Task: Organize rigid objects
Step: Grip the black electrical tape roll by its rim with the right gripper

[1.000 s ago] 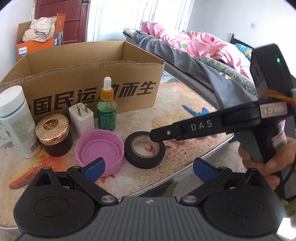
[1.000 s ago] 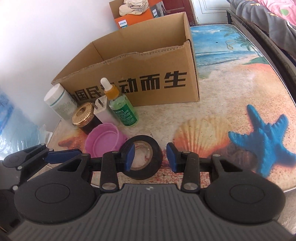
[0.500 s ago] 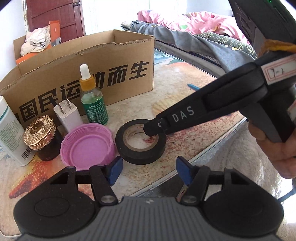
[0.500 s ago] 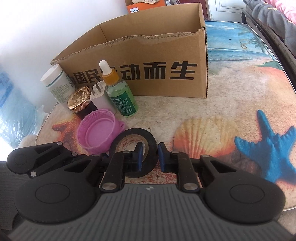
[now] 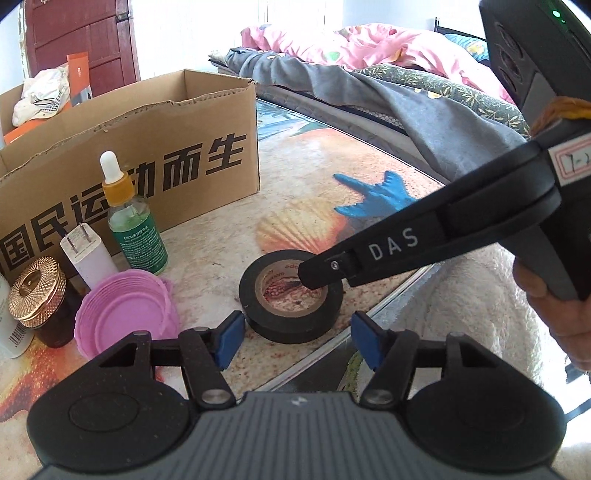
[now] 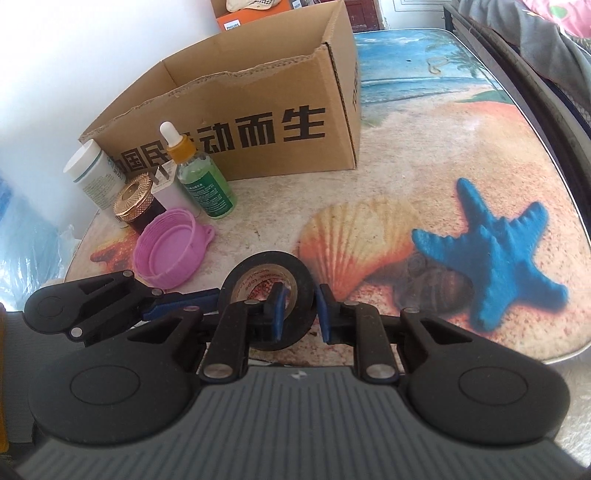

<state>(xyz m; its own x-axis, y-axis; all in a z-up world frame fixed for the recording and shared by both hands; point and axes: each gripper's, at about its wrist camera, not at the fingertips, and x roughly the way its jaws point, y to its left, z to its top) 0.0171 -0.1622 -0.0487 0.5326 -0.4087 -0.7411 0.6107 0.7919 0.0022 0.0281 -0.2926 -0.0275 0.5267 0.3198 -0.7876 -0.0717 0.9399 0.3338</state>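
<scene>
A home bedroom; a bed with pink bedding beside a beach-print table.

A bed with a pink quilt and grey blanket occupies the 1 o'clock area of the left wrist view, a dark red door stands at 11 o'clock, and an orange Philips box sits at 12 o'clock in the right wrist view.
</scene>
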